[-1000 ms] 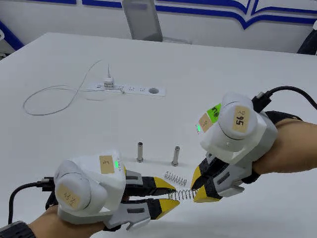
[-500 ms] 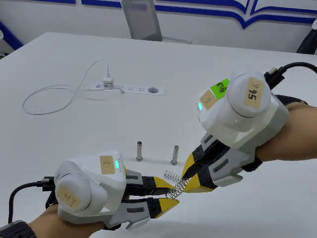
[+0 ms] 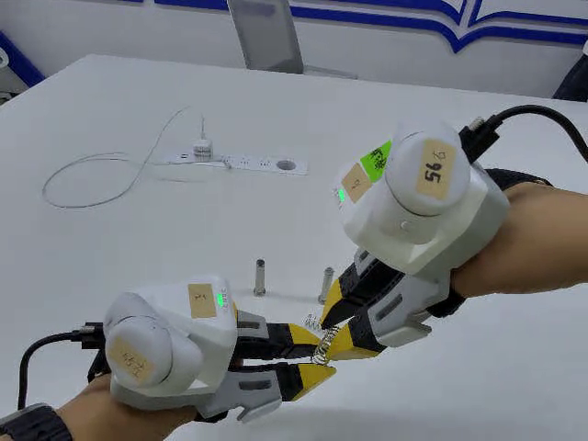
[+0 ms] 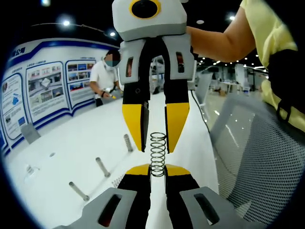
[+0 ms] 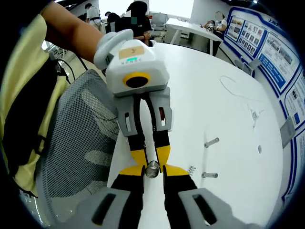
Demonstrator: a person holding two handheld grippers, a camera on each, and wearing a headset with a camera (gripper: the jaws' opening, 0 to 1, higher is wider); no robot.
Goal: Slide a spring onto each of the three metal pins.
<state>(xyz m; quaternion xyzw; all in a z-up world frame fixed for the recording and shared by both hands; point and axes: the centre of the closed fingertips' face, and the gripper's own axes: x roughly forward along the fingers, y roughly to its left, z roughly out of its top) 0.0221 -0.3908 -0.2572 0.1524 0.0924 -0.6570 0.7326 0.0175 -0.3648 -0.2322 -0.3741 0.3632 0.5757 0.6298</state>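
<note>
The spring (image 4: 158,152) is held off the table (image 3: 138,248), in the air on the person's side of the row of pins (image 4: 101,167). It is near the row but touches none of the pins. The left gripper (image 3: 317,354) has its jaws drawn narrow onto one end of the spring (in its own view the coils rise straight out from between the yellow tips). The right gripper (image 3: 333,327) angles down at the other end, its tips set close on either side of the last coils. Whether they press the wire or merely flank it, I cannot tell. The three pins stand upright and bare. A second spring (image 4: 116,180) lies flat on the table just beside the row, on its near side. A power strip (image 3: 241,164) with a white cable (image 3: 92,175) lies well beyond the row.
</note>
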